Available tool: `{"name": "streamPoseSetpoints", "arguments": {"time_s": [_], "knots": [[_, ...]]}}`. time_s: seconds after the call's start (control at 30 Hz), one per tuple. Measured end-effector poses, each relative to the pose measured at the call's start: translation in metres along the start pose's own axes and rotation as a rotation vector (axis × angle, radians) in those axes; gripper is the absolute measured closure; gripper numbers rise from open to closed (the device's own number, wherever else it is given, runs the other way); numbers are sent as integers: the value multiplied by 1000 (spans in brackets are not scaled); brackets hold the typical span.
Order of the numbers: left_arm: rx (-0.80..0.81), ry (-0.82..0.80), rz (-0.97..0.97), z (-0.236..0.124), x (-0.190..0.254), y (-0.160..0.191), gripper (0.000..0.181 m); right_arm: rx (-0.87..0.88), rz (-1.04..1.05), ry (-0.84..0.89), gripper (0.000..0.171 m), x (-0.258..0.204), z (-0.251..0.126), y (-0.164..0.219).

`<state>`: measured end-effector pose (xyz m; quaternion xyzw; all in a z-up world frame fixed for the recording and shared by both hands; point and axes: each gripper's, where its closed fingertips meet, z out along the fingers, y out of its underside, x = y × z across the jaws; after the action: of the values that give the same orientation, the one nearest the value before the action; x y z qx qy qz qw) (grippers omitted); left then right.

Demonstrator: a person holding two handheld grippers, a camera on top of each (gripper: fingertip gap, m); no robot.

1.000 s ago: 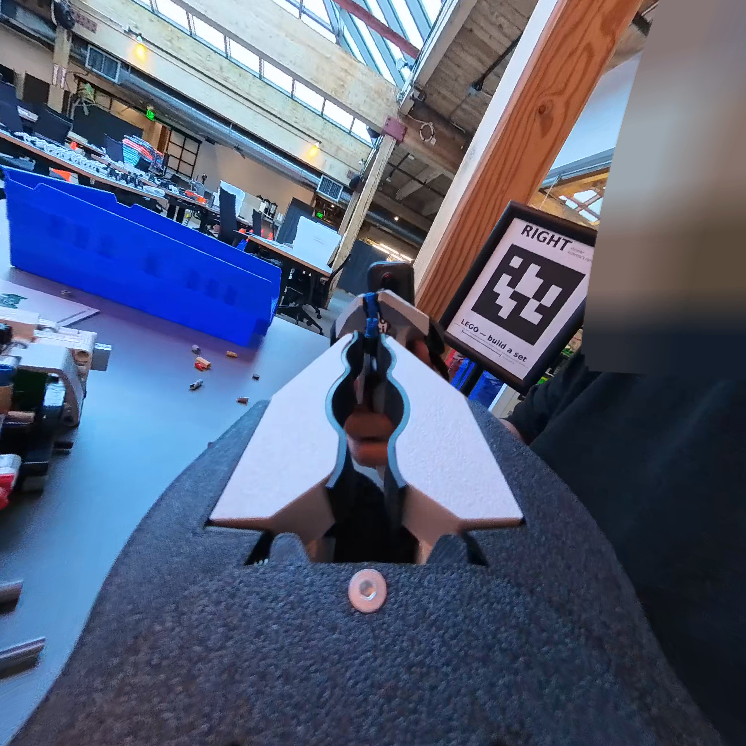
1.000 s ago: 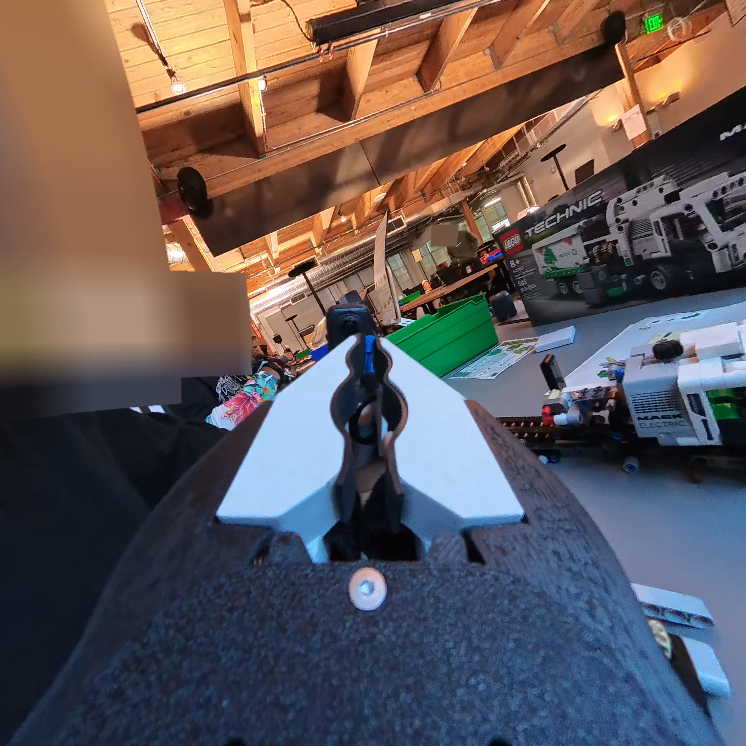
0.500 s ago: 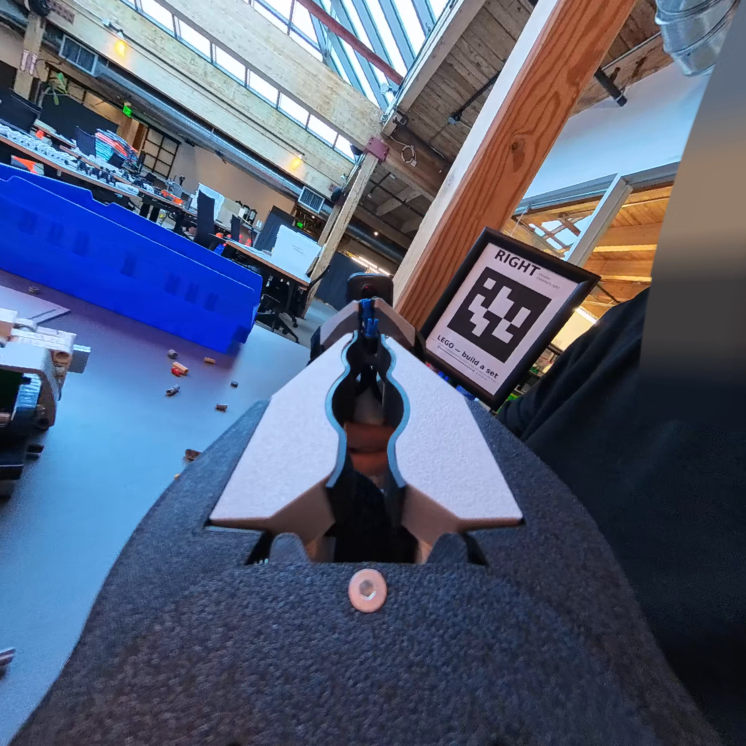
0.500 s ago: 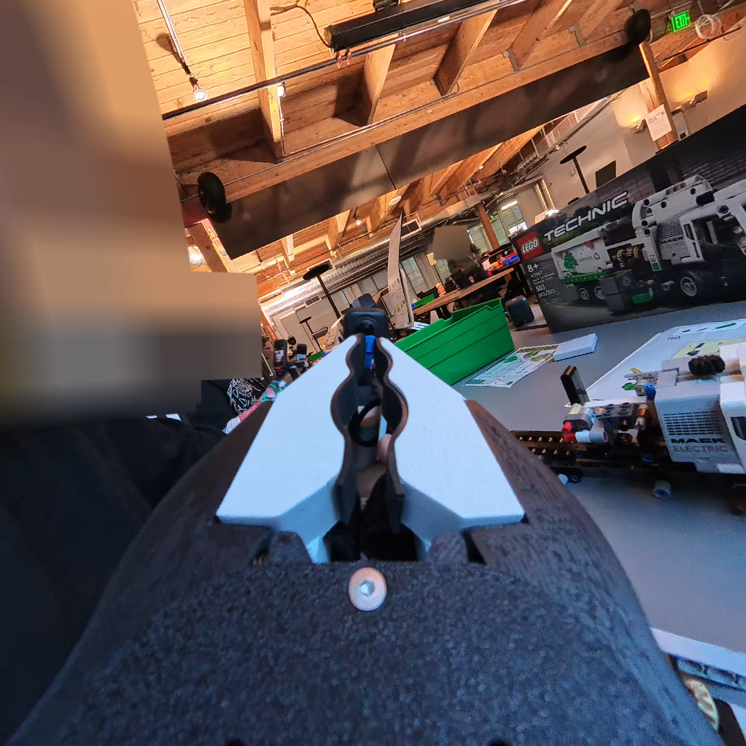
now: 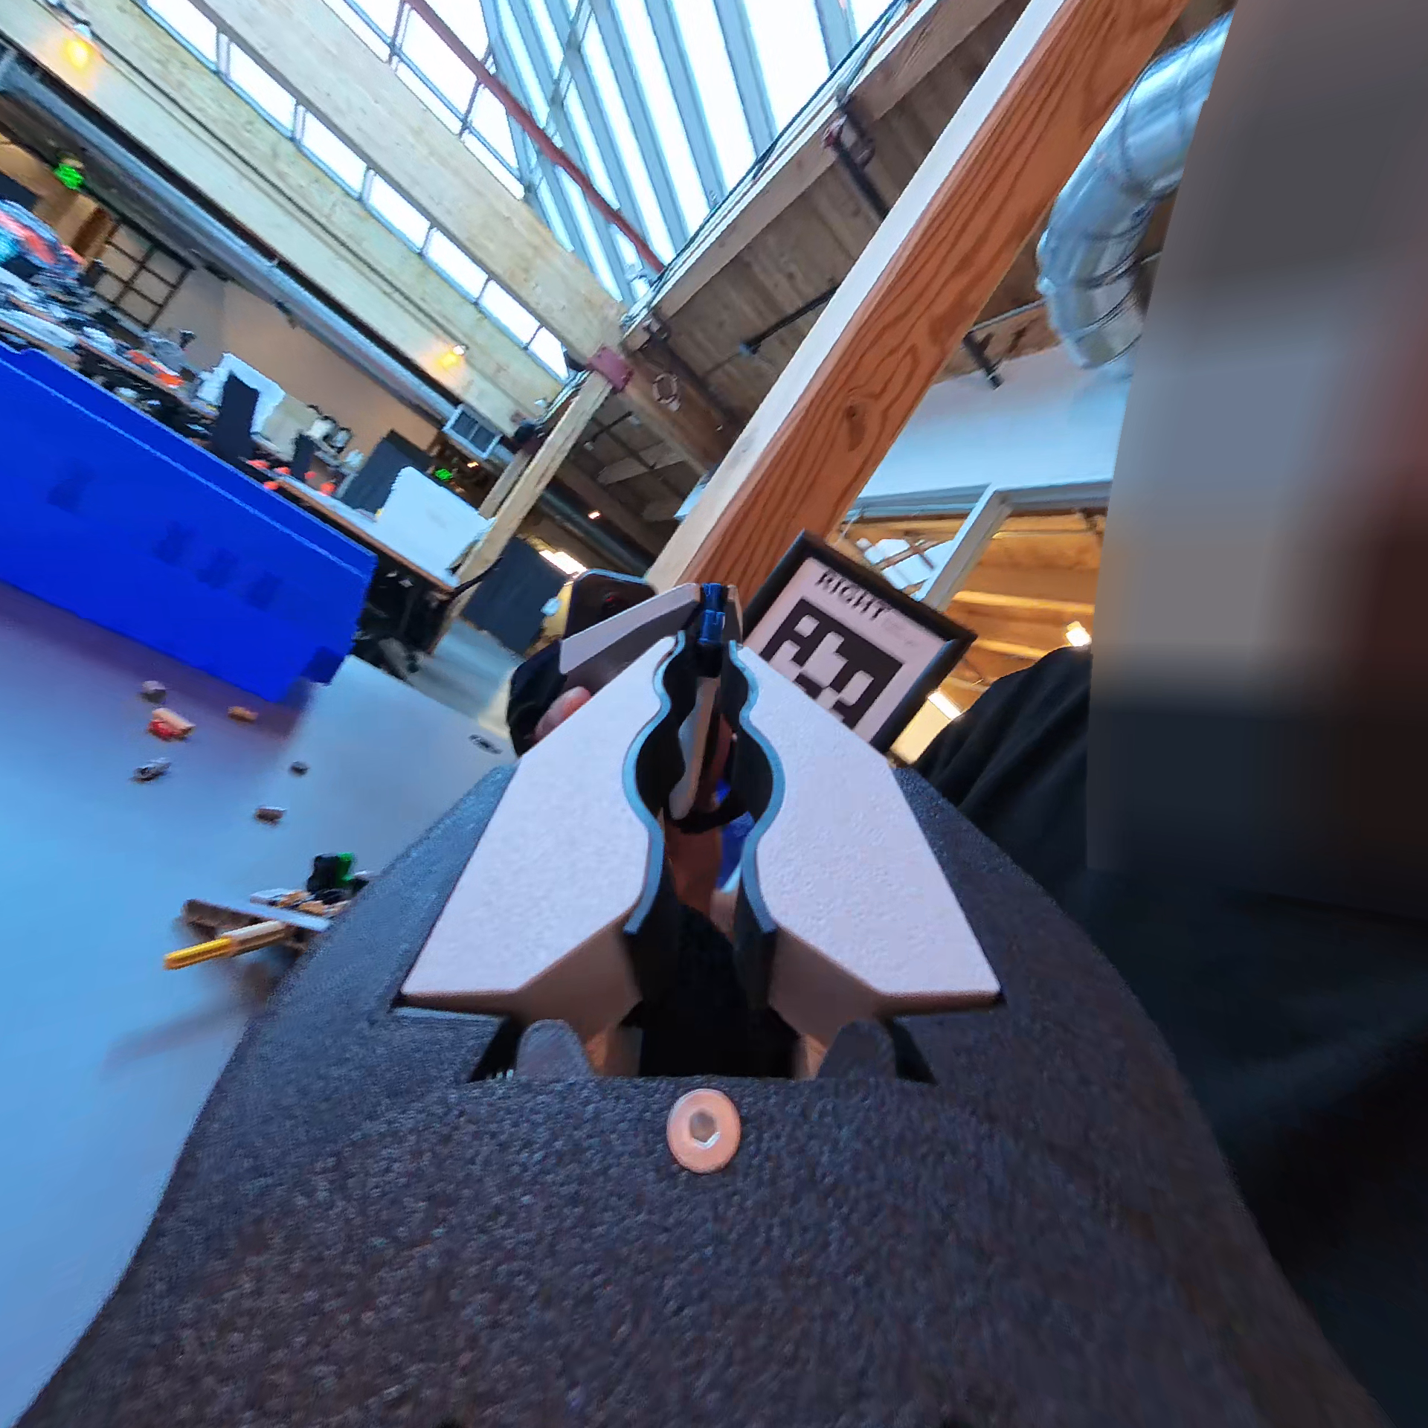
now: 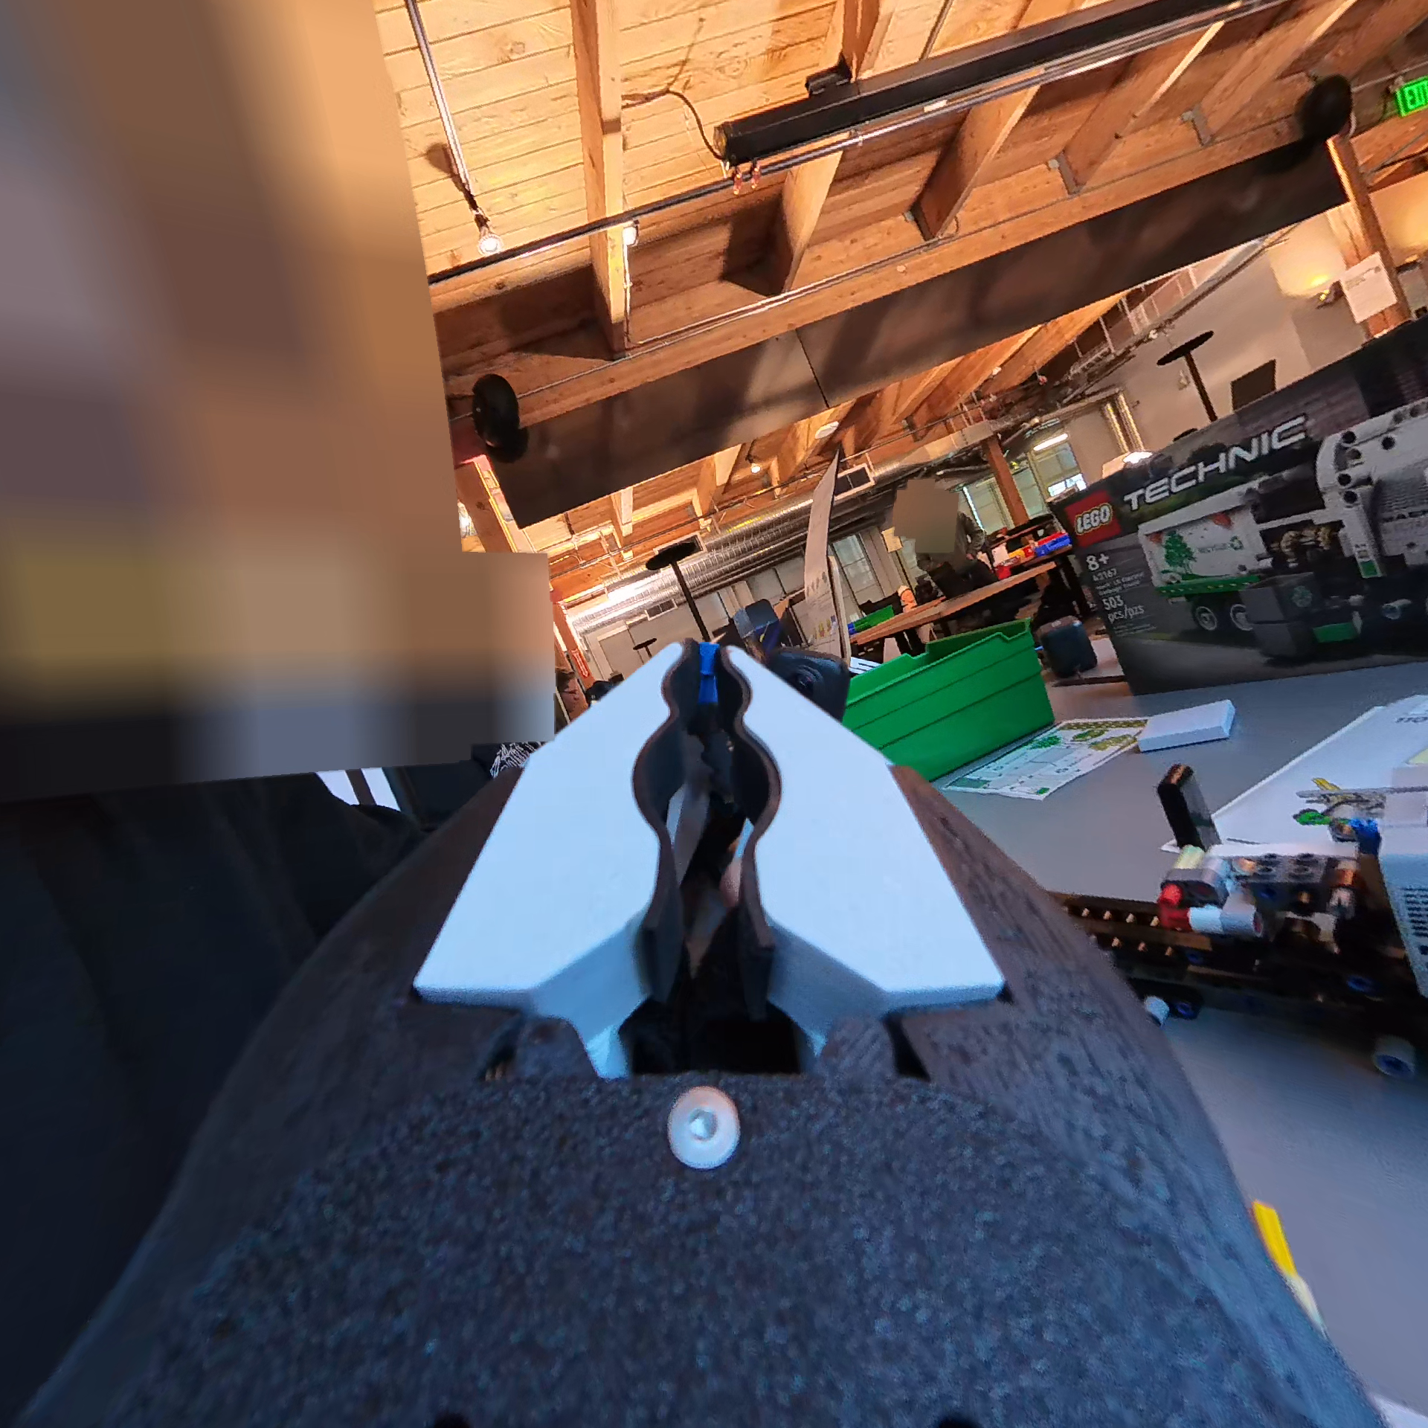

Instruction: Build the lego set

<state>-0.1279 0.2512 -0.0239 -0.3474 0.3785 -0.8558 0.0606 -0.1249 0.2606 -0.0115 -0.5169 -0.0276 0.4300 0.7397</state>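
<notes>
Both tools are up off the counter [image 5: 93, 912] nose to nose, left tool [image 5: 712, 630] and right tool [image 6: 707, 668] each pinching the same little blue pin [image 5: 711, 627], probably passing it over, with the truck [image 6: 1275, 889] far right.

Right claw [image 6: 707, 672] pinching blue piece [image 6: 705, 684]

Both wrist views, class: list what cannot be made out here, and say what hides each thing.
- Blue piece, left wrist view: pinched at the left claw tips; its shape is too small to tell.
- Same piece in the right claw, right wrist view: mostly covered by the fingers.
- Truck model: cut off by the right edge.
- Loose parts on the table: blurred.
</notes>
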Motion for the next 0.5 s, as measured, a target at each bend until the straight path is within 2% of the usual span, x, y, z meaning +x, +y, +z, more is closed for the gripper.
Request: {"name": "streamPoseSetpoints", "arguments": {"time_s": [0.13,0.27,0.5], "knots": [[58,65,-83,0,7,-6,178,65,-5,-44,168,-7,3,-5],[110,145,-139,-1,18,-14,178,143,-108,-56,168,-15,12,-9],[192,204,-171,-9,27,-36,178,154,-218,-43,168,-16,29,-12]]}}
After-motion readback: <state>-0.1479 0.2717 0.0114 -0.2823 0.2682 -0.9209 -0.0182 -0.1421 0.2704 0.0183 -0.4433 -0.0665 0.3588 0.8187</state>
